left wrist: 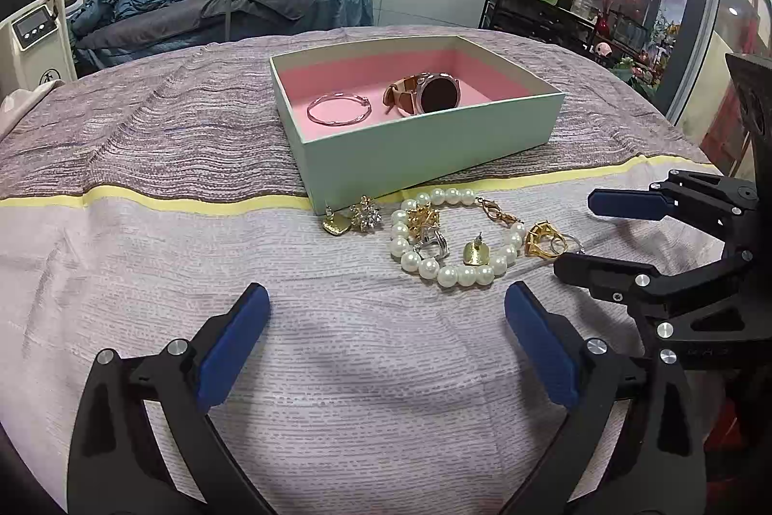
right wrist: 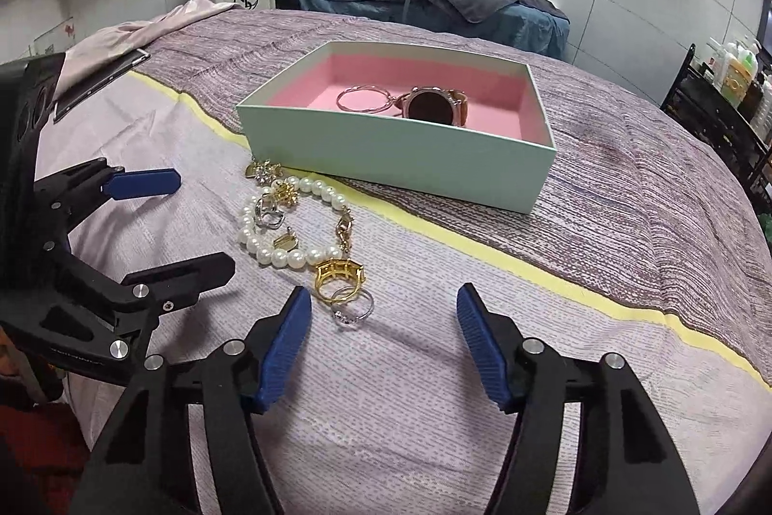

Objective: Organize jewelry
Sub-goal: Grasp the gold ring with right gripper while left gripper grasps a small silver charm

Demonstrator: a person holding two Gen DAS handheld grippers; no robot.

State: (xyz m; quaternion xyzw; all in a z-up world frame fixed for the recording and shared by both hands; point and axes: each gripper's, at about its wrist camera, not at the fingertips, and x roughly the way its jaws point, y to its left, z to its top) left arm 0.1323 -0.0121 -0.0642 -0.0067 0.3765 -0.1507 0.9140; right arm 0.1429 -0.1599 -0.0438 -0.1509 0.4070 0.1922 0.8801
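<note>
pearl bracelet (left wrist: pixel 453 237): lies flat on the bedspread (left wrist: pixel 144 273), centre of left-wrist view, in an open loop; long axis runs lower left to upper right, gold clasp end at upper right toward the box
box (left wrist: pixel 434 148): mint outside, pink inside, open top, above the bracelet in frame; near corner points down at the jewelry
in box: silver bangle (left wrist: pixel 339 108) flat at left, watch (left wrist: pixel 429 92) beside it on its edge, dial facing camera
gold ring (right wrist: pixel 339 272): right-wrist view, centre, just below the pearls; silver ring (right wrist: pixel 353 306) touching it, lower
right gripper (right wrist: pixel 383 331): jaws part open, nothing between the pads, both rings just ahead of left pad, not touched
left gripper (left wrist: pixel 386 322): jaws wide apart, empty, just short of the pearls
inside loop: silver ring & gold stud earring (left wrist: pixel 475 254)
left of loop: gold heart piece (left wrist: pixel 336 222) + crystal cluster (left wrist: pixel 366 213) by box corner
bkgd: bed w/ dark blankets, upper frame
</note>
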